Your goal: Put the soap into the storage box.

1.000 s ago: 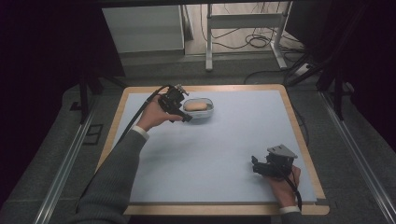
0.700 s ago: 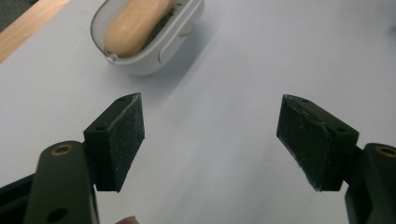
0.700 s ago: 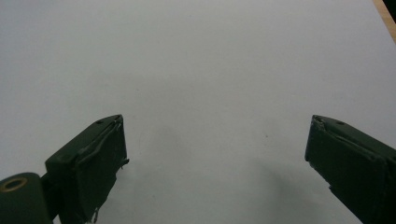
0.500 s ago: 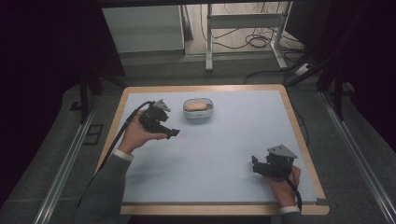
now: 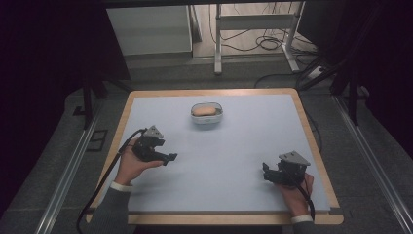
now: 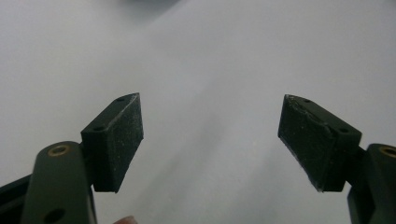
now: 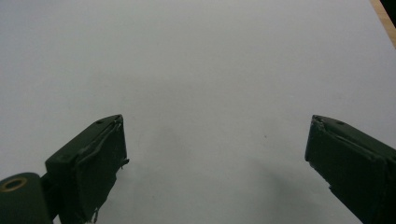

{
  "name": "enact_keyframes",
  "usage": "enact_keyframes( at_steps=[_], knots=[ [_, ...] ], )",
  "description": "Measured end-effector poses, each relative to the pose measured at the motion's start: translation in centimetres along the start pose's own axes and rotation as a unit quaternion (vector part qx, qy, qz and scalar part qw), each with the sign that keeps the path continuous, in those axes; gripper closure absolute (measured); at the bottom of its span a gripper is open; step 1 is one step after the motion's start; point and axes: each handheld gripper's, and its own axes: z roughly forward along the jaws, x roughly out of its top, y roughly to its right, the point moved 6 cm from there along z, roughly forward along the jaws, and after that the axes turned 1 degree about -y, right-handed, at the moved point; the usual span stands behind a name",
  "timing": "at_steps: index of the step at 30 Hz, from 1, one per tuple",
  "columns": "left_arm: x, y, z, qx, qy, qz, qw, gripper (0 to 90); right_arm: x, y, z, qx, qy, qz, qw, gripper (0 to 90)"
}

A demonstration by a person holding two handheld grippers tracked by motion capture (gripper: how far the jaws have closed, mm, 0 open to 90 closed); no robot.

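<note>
resting both tools on the pale blue mat (image 5: 234, 161), which lies smooth and matte inside the table's wooden rim (image 5: 311, 146), you look to be between steps: the small white oval bowl (image 5: 207, 115) stands at the far middle, holding a tan, rounded, bread-like lump (image 5: 206, 110), and nothing is in your grip. your left gripper (image 5: 168, 158) sits near the left edge, well apart from the bowl, its jaws just now opening and bare between the rough black pads (image 6: 122, 135). your right gripper (image 5: 265, 173) waits near the right corner, jaws spread wide over bare mat. next, i judge, calls for a fresh reach.
</note>
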Motion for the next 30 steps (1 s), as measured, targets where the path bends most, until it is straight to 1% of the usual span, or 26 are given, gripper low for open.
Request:
enact_keyframes(
  at_steps=[2, 4, 6, 8, 9, 10, 12, 14, 22, 30],
  knots=[
    [-1.1, 0.2, 0.3, -0.001, -0.007, -0.003, 1.0000, 22.1, 0.0, 0.0, 0.0, 0.000, 0.000, 0.000, 1.0000, 5.4],
    [-2.2, 0.3, 0.7, 0.008, -0.014, -0.008, 0.9998, 21.6, 0.0, 0.0, 0.0, 0.000, -0.001, -0.001, 1.0000, 5.4],
    [-3.1, 0.5, 0.9, 0.013, -0.011, -0.012, 0.9998, 21.4, 0.0, 0.0, 0.0, 0.000, -0.001, -0.002, 1.0000, 5.4],
    [-3.5, 0.6, 0.9, 0.008, -0.007, -0.017, 0.9998, 21.3, 0.0, 0.0, 0.0, -0.001, 0.000, -0.003, 1.0000, 5.3],
    [-3.7, 0.6, 0.9, 0.008, -0.011, -0.018, 0.9997, 21.3, 0.0, 0.0, 0.0, -0.001, 0.000, -0.003, 1.0000, 5.4],
    [-3.8, 0.4, 0.9, 0.016, -0.014, -0.018, 0.9996, 21.1, 0.0, 0.0, 0.0, -0.001, 0.000, -0.004, 1.0000, 5.3],
    [-3.9, 0.1, 0.6, 0.023, -0.006, -0.026, 0.9994, 21.2, 0.0, -0.1, 0.0, -0.001, 0.000, -0.005, 1.0000, 5.4],
    [-4.0, 0.1, 0.5, 0.019, -0.001, -0.029, 0.9994, 21.3, 0.0, -0.1, 0.0, -0.001, -0.001, -0.005, 1.0000, 5.4],
    [-4.3, 0.0, 0.7, 0.020, -0.005, -0.033, 0.9993, 20.9, 0.0, -0.1, 0.0, 0.000, 0.000, -0.005, 1.0000, 5.4],
    [-4.4, -0.3, 0.7, 0.023, -0.001, -0.036, 0.9991, 20.1, 0.0, -0.1, 0.0, 0.002, 0.001, -0.003, 1.0000, 5.4]
  ],
)
